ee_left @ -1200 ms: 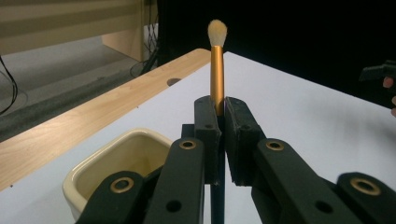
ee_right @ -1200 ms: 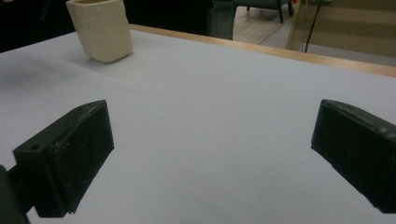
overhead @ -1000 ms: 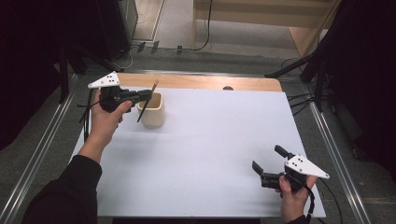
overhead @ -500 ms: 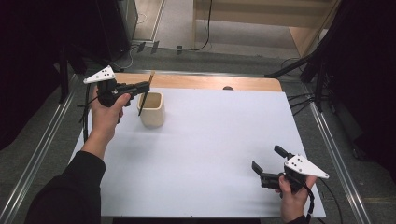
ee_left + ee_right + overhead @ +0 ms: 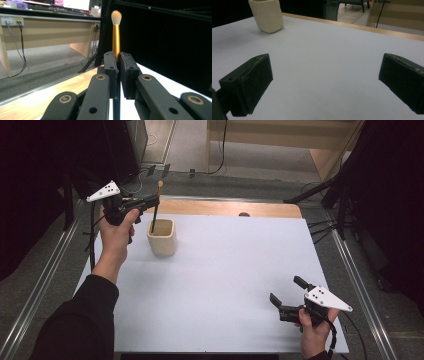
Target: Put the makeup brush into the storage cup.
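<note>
At the far left of the white table (image 5: pixel 220 270), my left gripper (image 5: pixel 150 201) stands clamped on a slim makeup brush with a gold ferrule, dark handle and pale bristle tuft (image 5: pixel 156 205), holding it upright with the lower end of the handle dipping into the cream, square-sided ceramic cup (image 5: pixel 162 237). A second ago the same brush leaned at a slant across the cup's near-left edge, lower and tilted; now it is raised and close to vertical, tuft uppermost, and my left hand (image 5: pixel 116 232) has lifted and drawn back toward the table's far wooden edge (image 5: pixel 225 209). The cup has not shifted.

My right gripper (image 5: pixel 287 295) rests low near the front right corner, jaws spread wide with nothing between them, just as it sat a second ago.

The left gripper view brings what the high view cannot: the brush (image 5: pixel 116 37) pinched tight between the two black pads (image 5: pixel 111 70), gold ferrule and soft tuft rising above them. The right gripper view looks across the bare tabletop to the cup (image 5: pixel 266 15) standing well away.
</note>
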### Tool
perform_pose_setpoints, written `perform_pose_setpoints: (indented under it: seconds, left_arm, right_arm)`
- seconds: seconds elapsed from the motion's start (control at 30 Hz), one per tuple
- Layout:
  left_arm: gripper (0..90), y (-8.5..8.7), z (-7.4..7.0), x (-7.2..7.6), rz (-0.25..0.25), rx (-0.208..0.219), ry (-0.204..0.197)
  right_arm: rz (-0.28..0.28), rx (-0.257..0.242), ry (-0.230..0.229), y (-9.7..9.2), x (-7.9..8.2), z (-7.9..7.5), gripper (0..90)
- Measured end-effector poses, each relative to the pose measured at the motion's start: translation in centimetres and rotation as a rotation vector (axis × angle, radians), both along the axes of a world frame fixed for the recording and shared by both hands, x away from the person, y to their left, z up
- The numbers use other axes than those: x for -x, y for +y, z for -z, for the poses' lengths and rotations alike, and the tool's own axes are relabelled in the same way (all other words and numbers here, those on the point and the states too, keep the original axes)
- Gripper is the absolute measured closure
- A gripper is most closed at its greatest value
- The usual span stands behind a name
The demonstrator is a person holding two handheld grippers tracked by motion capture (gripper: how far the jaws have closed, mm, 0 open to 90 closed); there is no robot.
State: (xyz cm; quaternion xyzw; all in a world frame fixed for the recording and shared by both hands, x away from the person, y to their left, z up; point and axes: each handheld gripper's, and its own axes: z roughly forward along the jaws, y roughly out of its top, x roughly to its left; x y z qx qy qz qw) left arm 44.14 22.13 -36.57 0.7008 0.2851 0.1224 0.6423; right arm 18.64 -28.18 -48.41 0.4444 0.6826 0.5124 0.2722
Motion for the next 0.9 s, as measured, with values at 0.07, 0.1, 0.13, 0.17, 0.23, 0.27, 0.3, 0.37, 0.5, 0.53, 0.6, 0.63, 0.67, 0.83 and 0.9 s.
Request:
perform_pose_setpoints:
  seconds: [0.07, 0.1, 0.13, 0.17, 0.23, 0.27, 0.3, 0.37, 0.5, 0.53, 0.6, 0.63, 0.67, 0.83, 0.9]
  left_arm:
    - [84.8, 0.0, 0.1, -0.1, -0.007, -0.001, -0.003]
    - [84.8, 0.0, 0.1, -0.1, -0.010, -0.006, -0.006]
    - [84.8, -0.1, 0.2, -0.1, -0.011, -0.005, -0.006]
    - [84.7, -0.1, 0.2, -0.2, -0.012, -0.002, -0.008]
    - [84.7, -0.3, 0.4, -0.2, -0.013, -0.003, -0.012]
    - [84.7, -0.4, 0.5, -0.3, -0.019, -0.007, -0.016]
    - [84.7, -0.5, 0.6, -0.3, -0.020, -0.006, -0.014]
    - [84.7, -0.6, 0.7, -0.4, -0.027, -0.002, -0.016]
    - [84.7, -0.5, 1.0, -0.5, -0.045, 0.011, -0.014]
    - [84.7, -0.4, 1.1, -0.5, -0.060, 0.008, -0.016]
    - [84.7, -0.3, 1.2, -0.5, -0.063, 0.010, -0.017]
    - [84.7, -0.2, 1.4, -0.6, -0.070, 0.013, -0.013]
    - [84.7, -0.1, 1.5, -0.6, -0.071, 0.014, -0.011]
    - [84.7, 0.1, 2.3, -0.5, -0.094, 0.014, -0.020]
    - [84.6, 0.1, 2.6, -0.5, -0.097, 0.012, -0.021]
  right_arm:
    - [0.002, 0.003, 0.000, 0.0, 0.0, 0.0, 0.0]
    - [0.002, 0.003, 0.000, -0.1, 0.0, 0.0, 0.0]
    - [0.002, 0.002, 0.000, -0.1, 0.0, 0.0, 0.0]
    - [0.002, 0.003, 0.000, -0.1, 0.0, 0.0, 0.0]
    - [0.002, 0.004, -0.001, -0.1, 0.0, 0.0, 0.0]
    - [0.003, 0.003, 0.000, -0.1, 0.0, 0.0, 0.0]
    - [0.002, 0.004, -0.002, -0.1, 0.0, 0.0, 0.0]
    - [0.002, 0.003, -0.001, -0.1, 0.0, 0.0, 0.0]
    - [0.002, 0.004, -0.003, -0.1, 0.0, 0.0, 0.0]
    - [0.002, 0.005, -0.002, -0.1, 0.0, 0.0, 0.0]
    - [0.002, 0.005, -0.002, -0.1, 0.0, 0.0, 0.0]
    - [0.003, 0.005, -0.003, -0.2, 0.0, 0.0, 0.0]
    - [0.003, 0.005, -0.003, -0.2, 0.0, 0.0, 0.0]
    - [0.003, 0.004, 0.000, -0.2, 0.0, 0.0, 0.0]
    - [0.003, 0.006, 0.000, -0.2, 0.0, 0.0, 0.0]
